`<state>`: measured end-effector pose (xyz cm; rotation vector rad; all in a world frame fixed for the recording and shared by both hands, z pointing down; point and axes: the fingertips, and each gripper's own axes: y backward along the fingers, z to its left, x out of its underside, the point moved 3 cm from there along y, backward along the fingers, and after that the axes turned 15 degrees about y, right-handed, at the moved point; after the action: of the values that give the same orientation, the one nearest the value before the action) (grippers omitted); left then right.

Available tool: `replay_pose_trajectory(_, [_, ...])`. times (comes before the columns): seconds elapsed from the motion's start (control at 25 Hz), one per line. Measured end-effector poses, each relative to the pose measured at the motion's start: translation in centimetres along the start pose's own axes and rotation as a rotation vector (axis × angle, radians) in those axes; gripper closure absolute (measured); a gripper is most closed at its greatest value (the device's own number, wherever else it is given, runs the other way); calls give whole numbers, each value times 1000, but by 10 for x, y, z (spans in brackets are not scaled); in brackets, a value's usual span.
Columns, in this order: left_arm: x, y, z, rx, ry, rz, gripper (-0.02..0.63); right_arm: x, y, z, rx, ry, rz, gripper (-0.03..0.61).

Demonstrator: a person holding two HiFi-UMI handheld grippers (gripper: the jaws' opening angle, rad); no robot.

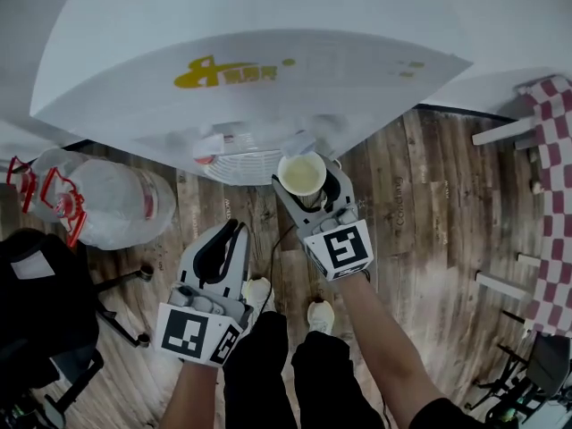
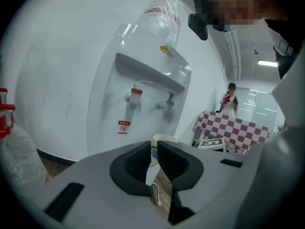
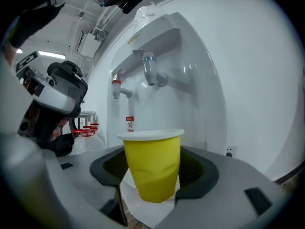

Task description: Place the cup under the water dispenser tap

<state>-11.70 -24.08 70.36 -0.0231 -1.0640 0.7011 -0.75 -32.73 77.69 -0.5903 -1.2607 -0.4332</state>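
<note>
My right gripper (image 1: 308, 184) is shut on a yellow cup (image 1: 302, 173) with a white rim, one pad on each side of it (image 3: 153, 168). The cup is upright, close to the front of the white water dispenser (image 1: 250, 70). It hangs lower than the blue tap (image 3: 149, 68), with the red tap (image 3: 116, 87) further left. In the head view the cup is beside the drip grille (image 1: 243, 164). My left gripper (image 1: 234, 231) hangs lower left, away from the dispenser. Its jaws are nearly together with nothing between them (image 2: 155, 161). The cup's rim (image 2: 163, 138) shows beyond them.
A large clear water bottle (image 1: 107, 199) with a red handle lies on the wooden floor at left. A black chair (image 1: 36, 302) stands at the lower left. A table with a red-checked cloth (image 1: 554, 195) is at right. The person's shoes (image 1: 320, 314) are below the grippers.
</note>
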Motion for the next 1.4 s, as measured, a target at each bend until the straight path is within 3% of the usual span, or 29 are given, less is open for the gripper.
replay_pose_trajectory(0.52, [16,-10,5,11,-19,-68,560,9,-13,-8,60,-9,-126,298])
replay_pose_trajectory(0.76, [22,-13,8,2,-23,-68,560,15,-20,-5,123,43,-84,298])
replay_pose_trajectory(1.12, [22,-12,15,-4,-23,-69,560,18,-25,-3,223,8,-72,298])
replay_pose_trajectory(1.4, [22,-12,17,1,-22,-69,560,24,-27,-1,246,-19,-46,289])
